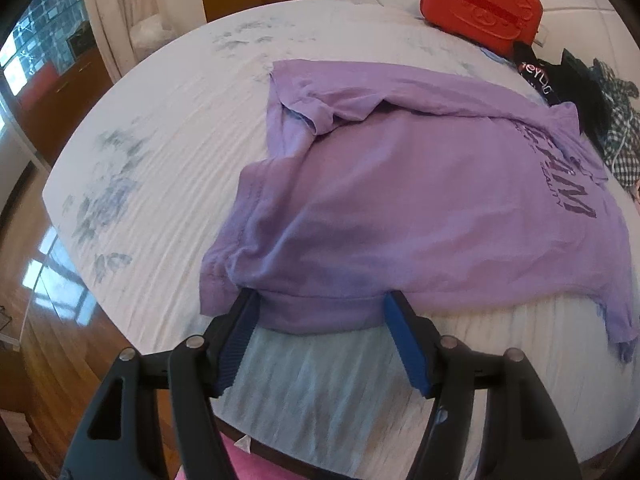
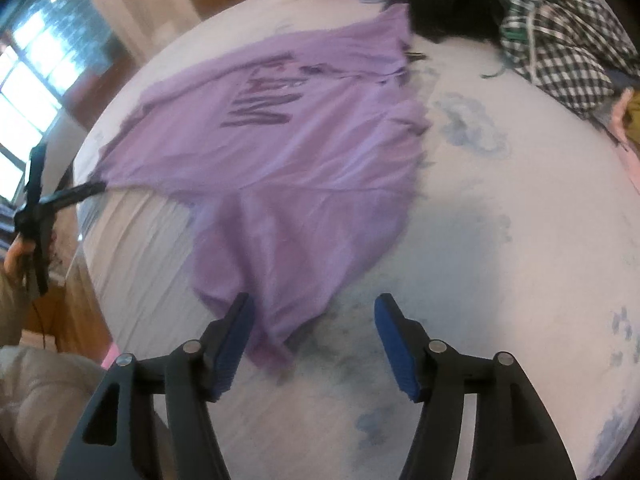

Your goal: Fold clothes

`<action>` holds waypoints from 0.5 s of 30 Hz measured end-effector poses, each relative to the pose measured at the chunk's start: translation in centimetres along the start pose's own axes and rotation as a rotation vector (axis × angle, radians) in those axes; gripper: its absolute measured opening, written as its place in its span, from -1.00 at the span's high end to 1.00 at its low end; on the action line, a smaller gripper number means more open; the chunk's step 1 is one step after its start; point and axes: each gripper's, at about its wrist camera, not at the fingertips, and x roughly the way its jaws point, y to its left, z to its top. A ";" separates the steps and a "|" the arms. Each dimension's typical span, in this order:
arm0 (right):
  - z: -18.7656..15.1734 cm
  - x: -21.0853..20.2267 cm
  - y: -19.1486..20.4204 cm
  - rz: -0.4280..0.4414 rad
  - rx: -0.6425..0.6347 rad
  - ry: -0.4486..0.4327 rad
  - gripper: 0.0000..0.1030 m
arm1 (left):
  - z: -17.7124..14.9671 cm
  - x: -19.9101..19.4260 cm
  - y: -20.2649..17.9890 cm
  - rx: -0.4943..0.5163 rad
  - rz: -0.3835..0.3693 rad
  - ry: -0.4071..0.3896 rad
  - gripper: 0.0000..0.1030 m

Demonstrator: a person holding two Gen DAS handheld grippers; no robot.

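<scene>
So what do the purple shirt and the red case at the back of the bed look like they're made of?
Purple shirt: soft matte knit, probably cotton jersey; it drapes, wrinkles and shows stitched hems and printed lettering. Red case: looks like rigid moulded plastic, slightly glossy, with a raised pattern and a moulded handle.
</scene>
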 end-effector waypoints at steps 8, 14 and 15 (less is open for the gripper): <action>-1.5 2.4 3.5 -0.077 -0.149 0.019 -0.22 | 0.0 -0.1 -0.1 0.014 -0.008 -0.019 0.05; 0.7 0.1 1.7 -0.066 -0.046 -0.062 0.89 | 0.6 -2.9 -1.6 0.085 0.004 -0.044 0.88; 1.4 -0.7 1.3 -0.058 -0.032 -0.085 0.89 | 1.1 -3.6 -1.5 0.087 0.002 -0.055 0.88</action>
